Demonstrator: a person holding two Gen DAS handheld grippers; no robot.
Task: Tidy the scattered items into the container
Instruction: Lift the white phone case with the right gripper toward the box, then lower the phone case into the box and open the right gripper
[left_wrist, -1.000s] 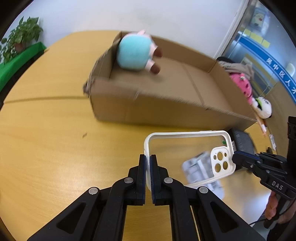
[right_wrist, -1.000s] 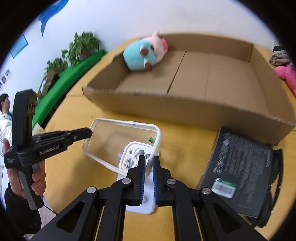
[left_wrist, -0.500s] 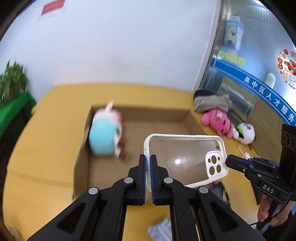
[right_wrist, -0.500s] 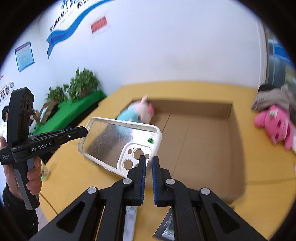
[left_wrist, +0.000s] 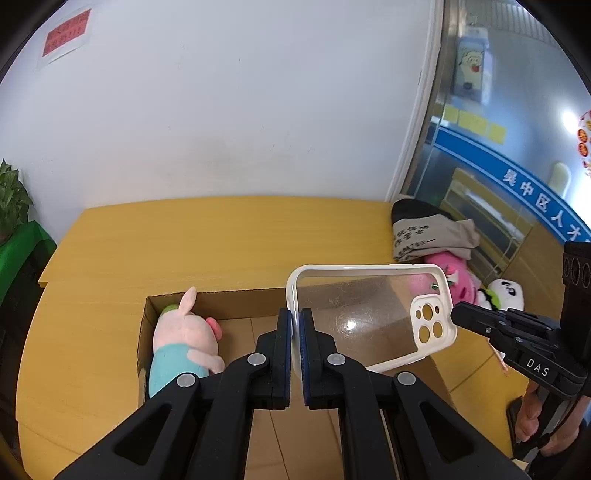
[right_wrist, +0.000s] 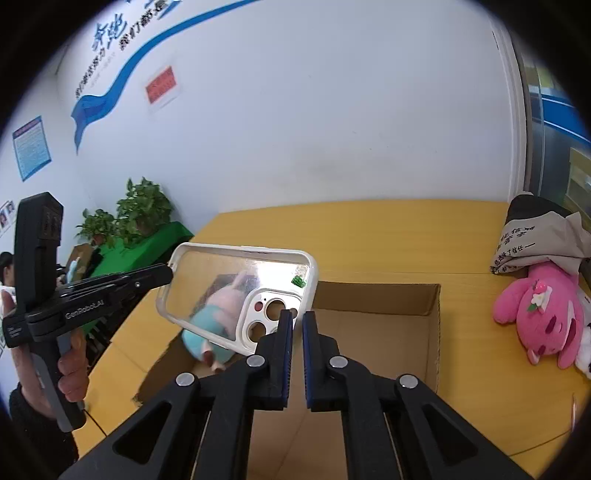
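Observation:
A clear phone case with a white rim (left_wrist: 369, 321) hangs in the air above the open cardboard box (left_wrist: 236, 299). My left gripper (left_wrist: 295, 328) is shut on the case's left edge. My right gripper (right_wrist: 297, 325) sits at the case's camera end (right_wrist: 240, 295); its jaws are nearly closed with a narrow gap, and the case rim lies just left of them. In the left wrist view the right gripper's tip (left_wrist: 461, 317) touches the case's camera end. A pink and blue plush pig (left_wrist: 184, 343) lies in the box's left end.
The box (right_wrist: 376, 291) stands on a yellow wooden table (left_wrist: 221, 236). A pink plush (right_wrist: 543, 317), a panda plush (left_wrist: 506, 295) and a folded grey cloth (left_wrist: 428, 232) lie on the table to the right of the box. Potted plants (right_wrist: 140, 214) stand at the far left.
Both grippers have lifted the phone case from low over the table to high above the box. The right gripper's jaws now show a slightly wider gap at the case's camera end.

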